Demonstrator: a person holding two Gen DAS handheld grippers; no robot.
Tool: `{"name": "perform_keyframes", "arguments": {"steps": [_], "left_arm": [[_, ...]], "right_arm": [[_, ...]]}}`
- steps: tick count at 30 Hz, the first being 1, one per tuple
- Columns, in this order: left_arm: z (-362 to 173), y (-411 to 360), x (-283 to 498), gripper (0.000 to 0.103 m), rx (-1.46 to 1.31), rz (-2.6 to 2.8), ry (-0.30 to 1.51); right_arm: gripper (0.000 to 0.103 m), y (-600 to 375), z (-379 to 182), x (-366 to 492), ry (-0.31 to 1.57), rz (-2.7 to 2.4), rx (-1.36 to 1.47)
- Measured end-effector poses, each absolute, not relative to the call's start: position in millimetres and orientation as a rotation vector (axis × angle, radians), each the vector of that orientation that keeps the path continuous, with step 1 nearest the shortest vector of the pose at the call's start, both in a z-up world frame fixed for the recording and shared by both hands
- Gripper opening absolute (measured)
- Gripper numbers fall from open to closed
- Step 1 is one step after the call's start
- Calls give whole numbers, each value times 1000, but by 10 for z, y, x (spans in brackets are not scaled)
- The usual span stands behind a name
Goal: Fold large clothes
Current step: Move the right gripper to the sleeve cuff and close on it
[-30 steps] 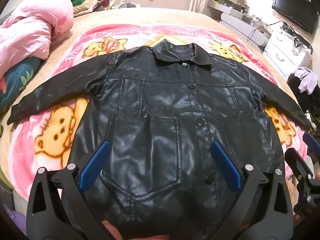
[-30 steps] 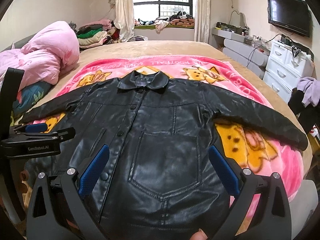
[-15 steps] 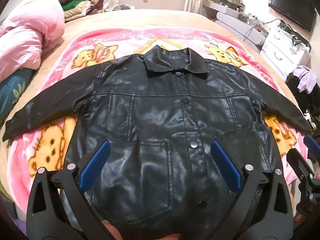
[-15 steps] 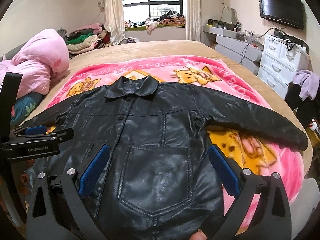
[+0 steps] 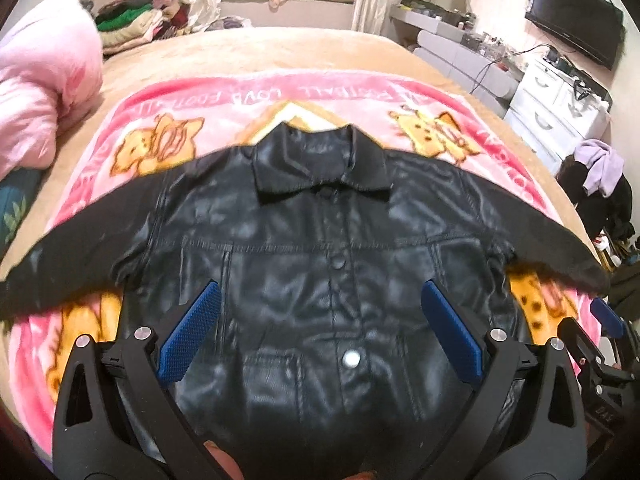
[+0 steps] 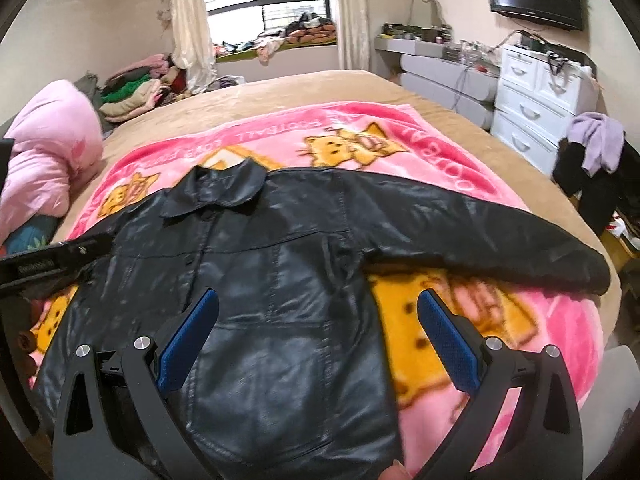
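A black leather jacket [image 5: 320, 248] lies flat, front up and buttoned, on a pink cartoon blanket [image 5: 224, 100], with both sleeves spread sideways. It also shows in the right wrist view [image 6: 280, 264]. My left gripper [image 5: 320, 332] is open and empty above the jacket's middle front. My right gripper [image 6: 316, 332] is open and empty above the jacket's right side, near the armpit of the right sleeve [image 6: 500, 236]. The right gripper also shows at the right edge of the left wrist view [image 5: 592, 344], and the left gripper at the left edge of the right wrist view [image 6: 44, 264].
A pink duvet [image 5: 40, 92] is heaped at the bed's left. Folded clothes [image 6: 132, 96] are stacked at the far left corner. White drawers [image 6: 540, 92] and a clothes pile [image 6: 592, 160] stand right of the bed. The tan bedspread [image 6: 320, 88] stretches beyond the blanket.
Both grippers have moved forward over the jacket, from its hem toward its chest. Both stay open. The jacket has not moved.
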State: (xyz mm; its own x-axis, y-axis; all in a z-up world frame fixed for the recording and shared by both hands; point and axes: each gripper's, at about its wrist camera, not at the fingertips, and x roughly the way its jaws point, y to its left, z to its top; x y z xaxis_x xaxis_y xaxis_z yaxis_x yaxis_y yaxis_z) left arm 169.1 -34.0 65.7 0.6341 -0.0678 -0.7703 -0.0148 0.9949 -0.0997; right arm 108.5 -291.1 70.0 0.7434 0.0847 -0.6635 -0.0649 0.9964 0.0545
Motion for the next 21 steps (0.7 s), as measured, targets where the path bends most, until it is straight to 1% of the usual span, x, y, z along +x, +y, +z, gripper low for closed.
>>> {"name": "perform_keyframes", "arguments": {"steps": [8,21], "left_arm": [[645,-473,1993,94,-100,-80,894],[196,-567,2319,94,-36,-90,952]], "right_arm": [[99,-3331,690,1319,733,-18,82],[99,-4342,440,1591,766,-264,271]]}}
